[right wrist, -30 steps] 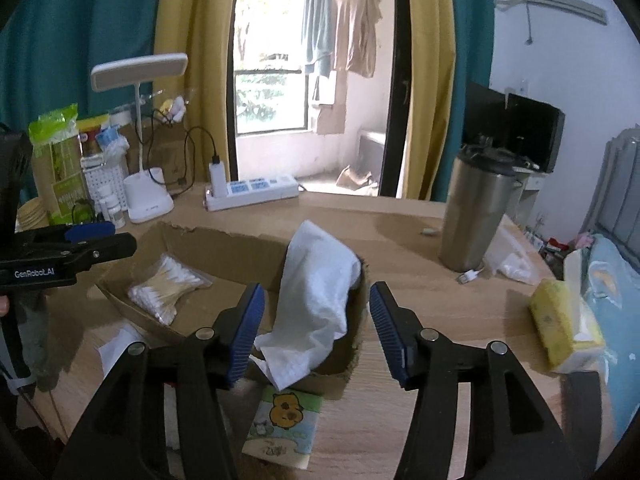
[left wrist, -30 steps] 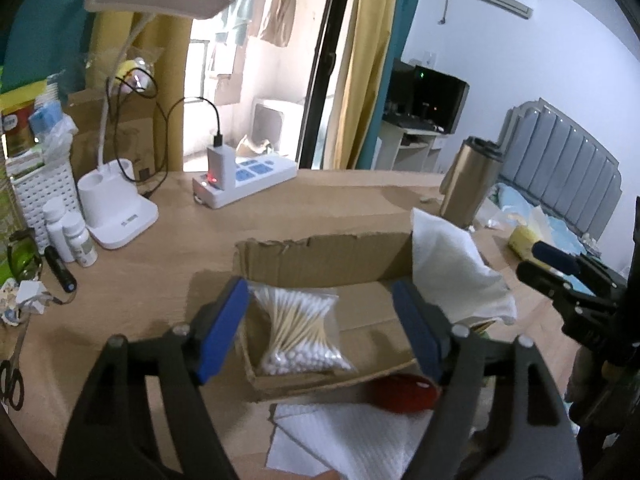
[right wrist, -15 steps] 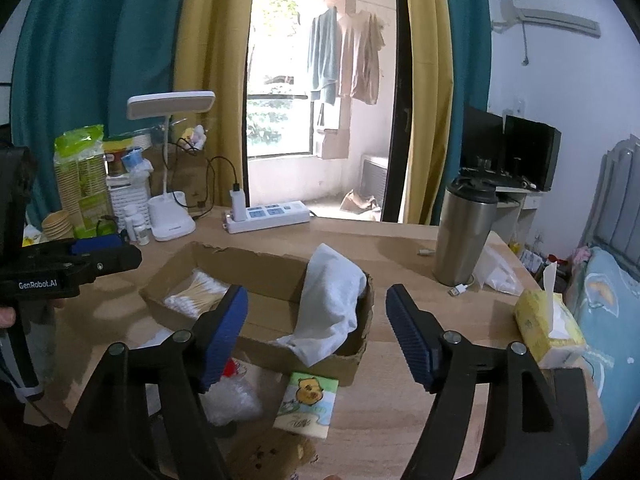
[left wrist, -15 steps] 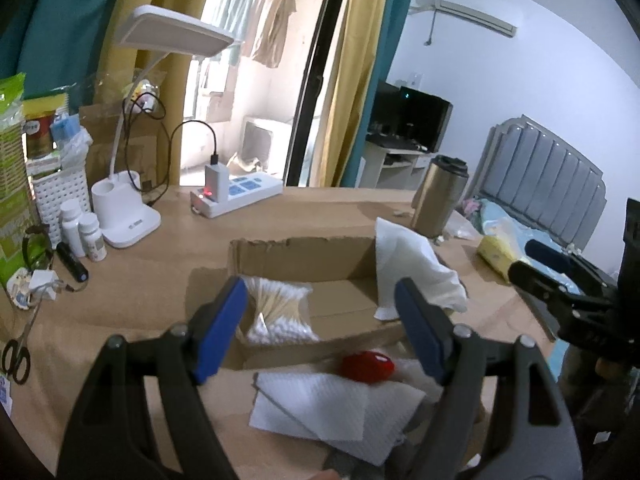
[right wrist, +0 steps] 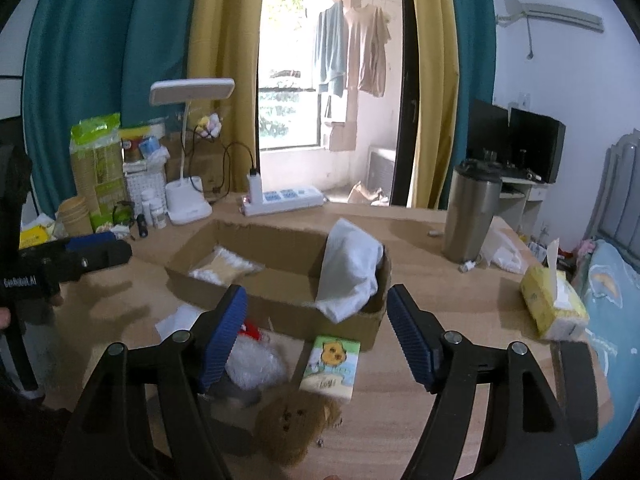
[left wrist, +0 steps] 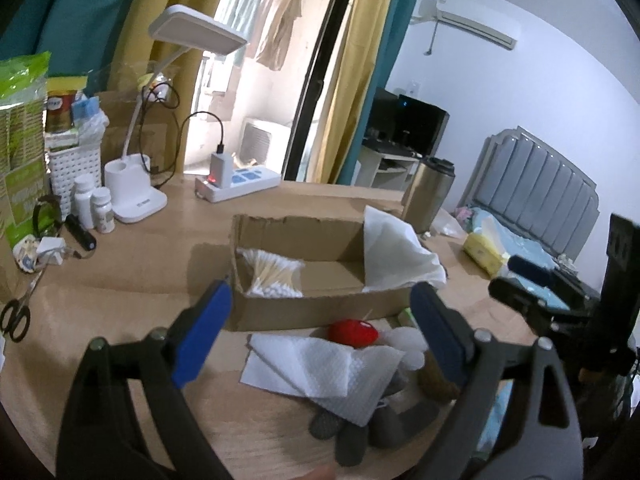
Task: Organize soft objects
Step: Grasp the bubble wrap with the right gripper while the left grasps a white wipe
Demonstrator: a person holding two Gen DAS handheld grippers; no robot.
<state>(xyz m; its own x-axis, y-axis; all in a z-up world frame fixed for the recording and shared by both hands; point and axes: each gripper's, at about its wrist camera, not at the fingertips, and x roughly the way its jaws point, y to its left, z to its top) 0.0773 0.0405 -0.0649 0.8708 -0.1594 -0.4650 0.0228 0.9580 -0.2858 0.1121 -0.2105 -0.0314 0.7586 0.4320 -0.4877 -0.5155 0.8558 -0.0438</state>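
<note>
A shallow cardboard box [left wrist: 280, 310] [right wrist: 288, 312] sits mid-table. It holds a bag of cotton swabs [left wrist: 272, 276] [right wrist: 224, 268] and a white cloth [left wrist: 396, 256] [right wrist: 348, 276] draped over its right end. In front of it lie white paper tissues [left wrist: 320, 368], a red soft object [left wrist: 354, 333], a grey glove [left wrist: 360, 428], a white fluffy item [right wrist: 252, 364], a brown plush bear [right wrist: 296, 420] and a small tissue pack with a chick print [right wrist: 332, 364]. My left gripper [left wrist: 322, 332] is open above the tissues. My right gripper [right wrist: 316, 332] is open above the tissue pack.
A white desk lamp [left wrist: 136, 200], a power strip [left wrist: 236, 186], pill bottles [left wrist: 94, 208], scissors [left wrist: 18, 312] and a white basket [left wrist: 72, 168] stand at the left. A steel tumbler [right wrist: 470, 216] and a yellow tissue box [right wrist: 554, 304] stand at the right.
Both grippers have pulled back and up from the box, so the items in front of it have come into view. Both stay open.
</note>
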